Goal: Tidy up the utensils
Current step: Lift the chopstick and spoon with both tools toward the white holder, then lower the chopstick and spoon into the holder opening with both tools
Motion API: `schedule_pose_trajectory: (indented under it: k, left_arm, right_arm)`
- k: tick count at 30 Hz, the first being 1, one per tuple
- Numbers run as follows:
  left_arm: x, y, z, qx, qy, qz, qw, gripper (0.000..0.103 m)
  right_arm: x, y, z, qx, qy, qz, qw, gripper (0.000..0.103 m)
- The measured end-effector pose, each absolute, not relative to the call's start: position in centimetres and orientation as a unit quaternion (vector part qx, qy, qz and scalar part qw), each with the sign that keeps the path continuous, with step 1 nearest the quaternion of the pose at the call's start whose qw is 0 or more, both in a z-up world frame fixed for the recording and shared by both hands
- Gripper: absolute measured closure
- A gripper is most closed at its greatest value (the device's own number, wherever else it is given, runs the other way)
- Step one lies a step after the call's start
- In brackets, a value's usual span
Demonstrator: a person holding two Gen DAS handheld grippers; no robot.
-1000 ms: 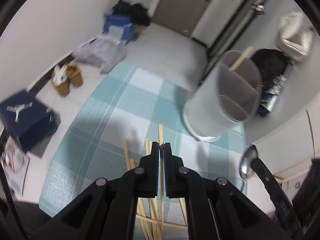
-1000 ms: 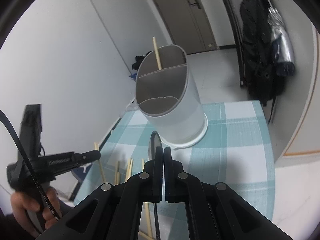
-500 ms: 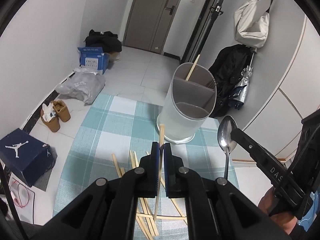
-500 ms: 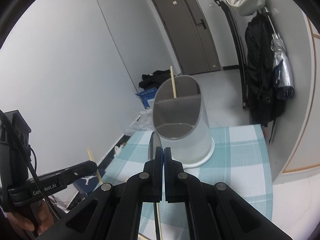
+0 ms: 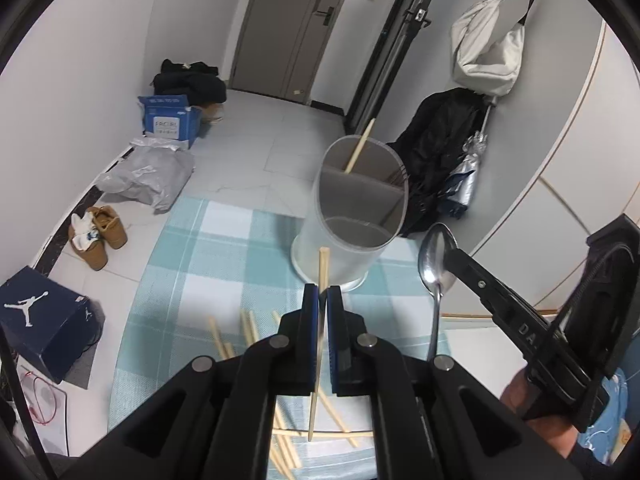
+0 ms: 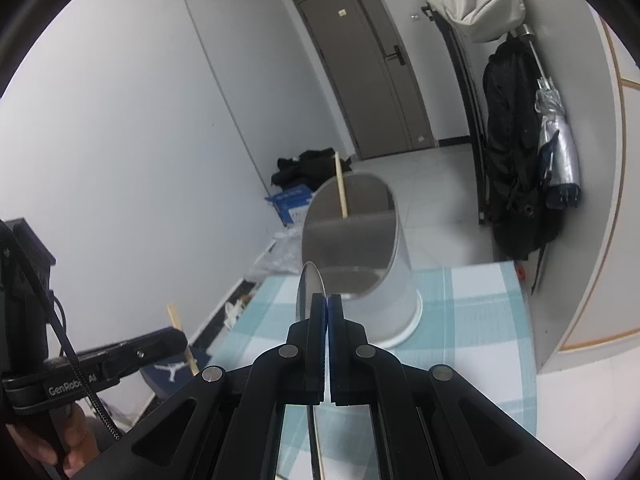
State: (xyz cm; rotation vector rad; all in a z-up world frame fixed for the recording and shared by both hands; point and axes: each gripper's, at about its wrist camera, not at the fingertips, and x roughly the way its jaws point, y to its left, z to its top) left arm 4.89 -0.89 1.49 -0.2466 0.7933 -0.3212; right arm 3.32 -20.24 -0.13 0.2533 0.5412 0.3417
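Note:
My left gripper is shut on a wooden chopstick that stands nearly upright above the table. My right gripper is shut on a metal spoon, bowl up; the spoon also shows in the left wrist view. Both are raised in front of the translucent divided utensil holder, which also shows in the right wrist view and has one chopstick in its back compartment. Several loose chopsticks lie on the checked tablecloth below my left gripper.
The teal checked tablecloth covers the table. On the floor beyond are shoes, a dark shoebox, a blue carton and a grey bag. A black jacket and an umbrella hang at the right wall.
Both grippers have risen and tilted up, so the holder sits lower and farther in view. The left lifted its chopstick off the pile; the spoon stays gripped in the right.

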Motion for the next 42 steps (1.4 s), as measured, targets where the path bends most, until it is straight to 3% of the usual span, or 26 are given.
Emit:
schedule_pose_trajectory:
  k: [22,42]
  left_arm:
    - [13.4,-3.8,15.0,-0.11,0.283,-0.23,0.925,0.102]
    - [20.1,-2.8,9.7,-0.086,0.236,-0.22,0.943,0.102]
  right_arm:
    - [11.5,-22.9,11.2,0.133,0.1,0.135,0.977,0.102]
    - [20.8,-21.0,5.4,0.177,0.073,0.044,0.98,0.102]
